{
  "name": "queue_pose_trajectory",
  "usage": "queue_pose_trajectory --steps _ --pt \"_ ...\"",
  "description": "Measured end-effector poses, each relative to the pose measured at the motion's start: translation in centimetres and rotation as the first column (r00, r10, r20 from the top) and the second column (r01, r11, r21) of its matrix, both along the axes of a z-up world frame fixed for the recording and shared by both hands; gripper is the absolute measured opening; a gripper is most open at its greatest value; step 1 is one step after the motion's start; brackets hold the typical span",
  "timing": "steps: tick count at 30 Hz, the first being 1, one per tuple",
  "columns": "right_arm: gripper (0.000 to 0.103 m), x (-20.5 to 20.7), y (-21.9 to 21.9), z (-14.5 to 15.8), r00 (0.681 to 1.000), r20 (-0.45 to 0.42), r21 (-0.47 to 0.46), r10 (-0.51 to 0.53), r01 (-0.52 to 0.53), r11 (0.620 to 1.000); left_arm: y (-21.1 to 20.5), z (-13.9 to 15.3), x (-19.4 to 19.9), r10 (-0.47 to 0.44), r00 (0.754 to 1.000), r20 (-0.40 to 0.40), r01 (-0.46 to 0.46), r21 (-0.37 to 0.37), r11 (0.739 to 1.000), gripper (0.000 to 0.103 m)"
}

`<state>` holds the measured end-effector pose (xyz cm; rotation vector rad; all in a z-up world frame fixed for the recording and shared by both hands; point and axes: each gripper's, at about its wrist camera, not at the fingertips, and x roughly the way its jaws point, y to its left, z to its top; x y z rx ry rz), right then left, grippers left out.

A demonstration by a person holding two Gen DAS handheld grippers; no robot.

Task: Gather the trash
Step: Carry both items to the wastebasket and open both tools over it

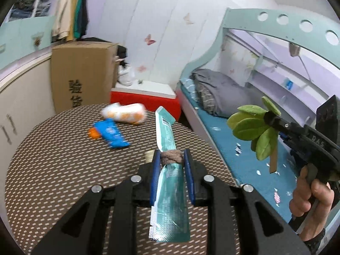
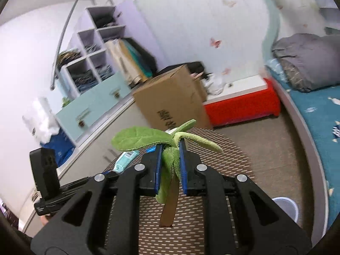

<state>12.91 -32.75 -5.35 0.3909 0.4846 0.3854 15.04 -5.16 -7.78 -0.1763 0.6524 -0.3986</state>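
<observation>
My left gripper [image 1: 171, 157] is shut on a long teal wrapper [image 1: 167, 136] with a brown crumpled wad [image 1: 171, 157] pinched beside it, held above the round woven table [image 1: 53, 165]. A blue packet [image 1: 112, 135], an orange bit [image 1: 94, 132] and a white-and-orange wrapper [image 1: 124, 113] lie on the far part of the table. My right gripper [image 2: 170, 146] is shut on a green plush leaf sprig [image 2: 140, 139] with a brown stem [image 2: 169, 210]. In the left wrist view the sprig [image 1: 252, 125] and the right gripper [image 1: 268, 115] hang off to the right, with a hand [image 1: 310, 199] on the handle.
A cardboard box [image 1: 82, 74] and a red-sided bench [image 1: 146, 99] stand behind the table. A bed with teal sheet [image 1: 240, 148] and grey bedding [image 1: 216, 93] runs along the right. Cabinets [image 2: 93, 110] and shelves line the left wall. A pale round bin rim [image 2: 285, 206] shows low right.
</observation>
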Motion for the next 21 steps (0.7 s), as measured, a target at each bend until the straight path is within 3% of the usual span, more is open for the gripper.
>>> queue_pose_trajectory --steps 4,9,13,16,21 --pt "0.015 0.1 -4.1 -2.0 0.994 -0.046 -0.016 -0.098 0.098 0.995 -4.2 0.2 0.5 -0.071 0.997 0.002 0.071 0.007 0.997 0.022" --pt "0.015 1.5 -9.3 -7.8 0.960 -0.179 -0.068 -0.213 0.204 0.977 -10.2 -1.0 2.0 -0.166 0.985 -0.035 0.167 0.015 0.986 0.022" --pt "0.015 3.6 -12.4 -14.8 0.906 -0.328 -0.107 -0.268 0.246 0.963 -13.6 -2.4 3.0 -0.211 0.975 -0.065 0.213 0.033 0.976 0.022" --pt "0.015 5.6 -14.4 -22.5 0.834 -0.471 -0.120 -0.286 0.261 0.958 -16.1 -3.7 4.0 -0.235 0.967 -0.102 0.241 0.046 0.969 0.022" --pt "0.020 7.9 -16.1 -32.3 0.731 -0.634 -0.070 -0.250 0.268 0.961 -19.9 -5.9 5.3 -0.275 0.949 -0.153 0.291 0.088 0.953 0.022"
